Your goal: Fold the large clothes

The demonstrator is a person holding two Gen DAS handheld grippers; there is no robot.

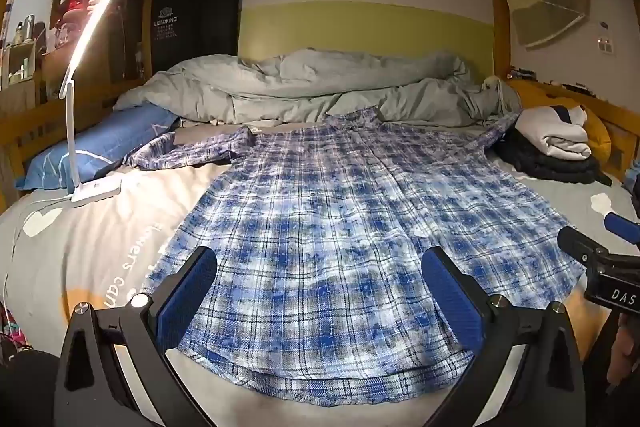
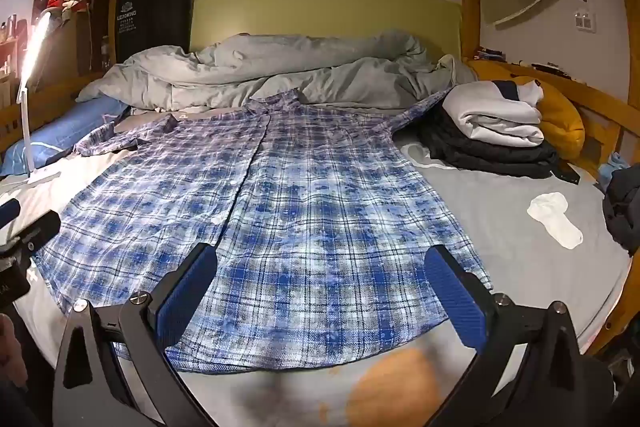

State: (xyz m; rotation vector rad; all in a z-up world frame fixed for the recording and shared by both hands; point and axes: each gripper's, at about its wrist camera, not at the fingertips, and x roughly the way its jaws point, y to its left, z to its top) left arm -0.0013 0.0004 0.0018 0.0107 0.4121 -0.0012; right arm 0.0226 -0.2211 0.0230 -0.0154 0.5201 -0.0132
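Observation:
A large blue and white plaid shirt [image 1: 320, 227] lies spread flat on the bed, collar toward the far end, sleeves stretched out to both sides. In the right wrist view the same shirt [image 2: 280, 211] shows its buttoned front placket. My left gripper [image 1: 320, 291] hovers over the near hem, wide open, with nothing between its blue pads. My right gripper [image 2: 320, 291] also stands wide open above the hem, holding nothing. The right gripper [image 1: 600, 259] shows at the right edge of the left wrist view. The left gripper [image 2: 24, 227] shows at the left edge of the right wrist view.
A rumpled grey duvet [image 1: 320, 87] fills the far end of the bed. A lit white desk lamp [image 1: 80, 87] stands on the left beside a blue pillow [image 1: 104, 147]. Folded white and black clothes [image 2: 492, 135] are stacked on the right, with a white sock [image 2: 556, 219] nearby. Wooden bed rails [image 2: 624, 131] enclose the sides.

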